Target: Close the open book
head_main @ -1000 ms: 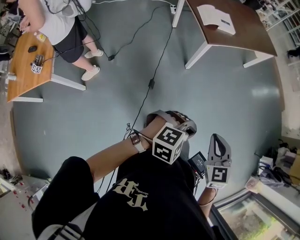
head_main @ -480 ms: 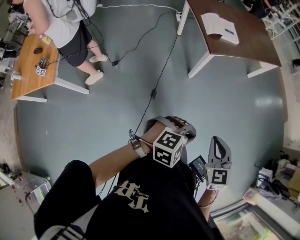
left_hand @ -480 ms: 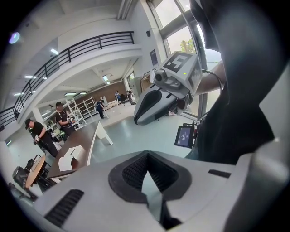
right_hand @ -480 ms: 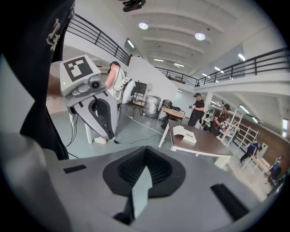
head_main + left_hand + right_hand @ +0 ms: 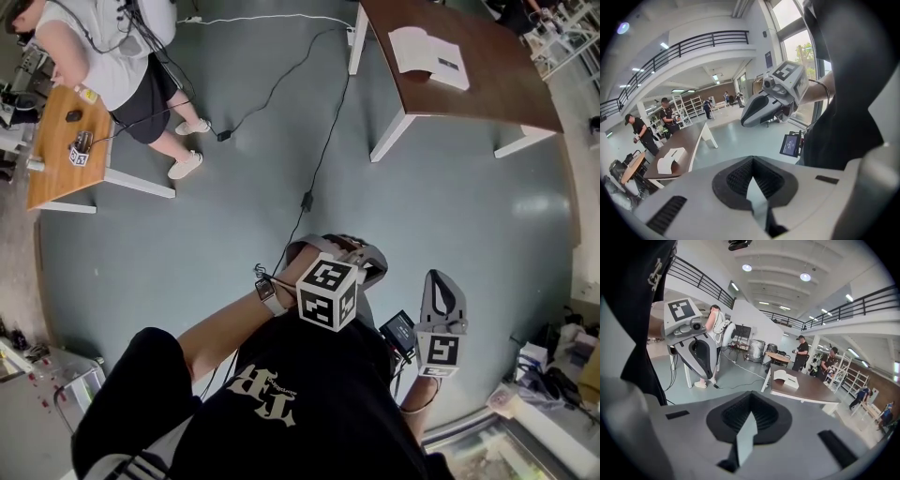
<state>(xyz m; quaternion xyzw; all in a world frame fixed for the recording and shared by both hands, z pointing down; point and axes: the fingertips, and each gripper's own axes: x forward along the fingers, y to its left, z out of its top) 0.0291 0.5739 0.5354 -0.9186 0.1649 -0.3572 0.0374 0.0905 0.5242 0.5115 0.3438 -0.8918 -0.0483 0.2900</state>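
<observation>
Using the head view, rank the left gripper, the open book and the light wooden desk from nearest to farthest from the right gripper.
1. The left gripper, close by on the left of the right gripper.
2. The book, open on the dark table ahead, at top right.
3. The wooden desk, far off at the left edge.

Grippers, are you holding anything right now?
Nothing. Left gripper and right gripper are both shut and empty; the open book lies on the brown table.
</observation>
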